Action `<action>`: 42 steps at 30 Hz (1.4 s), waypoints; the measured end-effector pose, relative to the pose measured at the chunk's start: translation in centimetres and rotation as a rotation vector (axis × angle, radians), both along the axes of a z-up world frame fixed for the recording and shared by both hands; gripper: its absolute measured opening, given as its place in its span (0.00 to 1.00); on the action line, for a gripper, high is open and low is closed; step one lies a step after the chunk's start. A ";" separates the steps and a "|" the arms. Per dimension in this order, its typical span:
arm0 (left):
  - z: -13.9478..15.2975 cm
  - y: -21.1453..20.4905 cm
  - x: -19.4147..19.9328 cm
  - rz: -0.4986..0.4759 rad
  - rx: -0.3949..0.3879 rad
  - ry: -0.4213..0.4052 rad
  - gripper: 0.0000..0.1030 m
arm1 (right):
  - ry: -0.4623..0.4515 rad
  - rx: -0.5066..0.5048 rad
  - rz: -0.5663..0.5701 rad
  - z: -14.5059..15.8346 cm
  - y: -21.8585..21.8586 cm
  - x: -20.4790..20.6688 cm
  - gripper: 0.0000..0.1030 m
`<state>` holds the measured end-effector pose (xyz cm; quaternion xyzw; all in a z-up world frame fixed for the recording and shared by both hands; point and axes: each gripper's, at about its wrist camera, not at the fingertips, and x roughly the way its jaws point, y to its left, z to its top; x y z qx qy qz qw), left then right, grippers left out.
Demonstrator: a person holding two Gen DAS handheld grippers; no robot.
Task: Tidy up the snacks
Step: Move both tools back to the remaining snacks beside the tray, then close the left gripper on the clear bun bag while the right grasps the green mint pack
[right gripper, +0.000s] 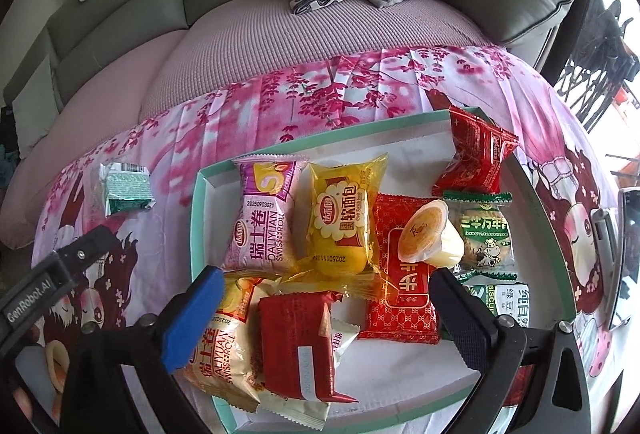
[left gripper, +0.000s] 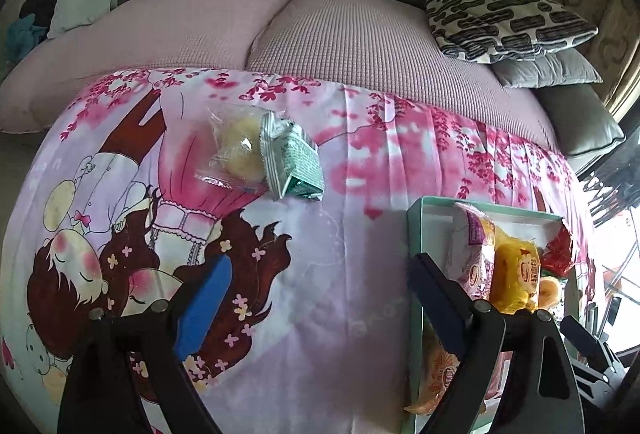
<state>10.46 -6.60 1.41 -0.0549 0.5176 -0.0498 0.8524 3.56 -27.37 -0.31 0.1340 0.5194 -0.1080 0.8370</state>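
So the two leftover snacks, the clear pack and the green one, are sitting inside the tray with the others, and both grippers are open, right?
Not quite. The clear pack and the green one lie out on the pink cloth, outside the tray, as the left wrist view shows. The rest holds: the left gripper and the right gripper are both open.

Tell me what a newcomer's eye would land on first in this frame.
The shallow mint-edged box crowded with bright snack packets, a yellow bread packet near its middle and an orange-lidded jelly cup lying on a red packet. Next, the pink cartoon sheet under everything, where two stray snacks, a clear-wrapped cake and a green packet, lie outside the box.
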 end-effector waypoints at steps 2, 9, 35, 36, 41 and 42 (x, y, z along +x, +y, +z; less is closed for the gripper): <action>0.2 0.5 0.2 0.001 0.003 0.001 0.88 | -0.011 -0.010 0.008 0.2 0.4 0.0 1.00; 0.9 3.2 1.0 0.022 0.026 0.006 0.88 | -0.025 -0.050 0.053 0.6 2.4 0.4 1.00; -0.6 13.2 5.1 0.126 -0.185 0.049 0.88 | -0.020 0.170 0.227 2.5 10.0 7.4 1.00; -0.9 13.1 5.4 0.118 -0.181 0.059 0.88 | -0.010 0.171 0.239 2.5 10.4 8.2 1.00; -1.7 13.2 7.7 0.096 -0.193 0.107 0.88 | 0.025 0.130 0.299 1.2 12.3 12.2 0.96; -1.7 13.2 8.1 0.090 -0.204 0.108 0.88 | 0.035 0.144 0.301 0.8 12.3 12.8 0.96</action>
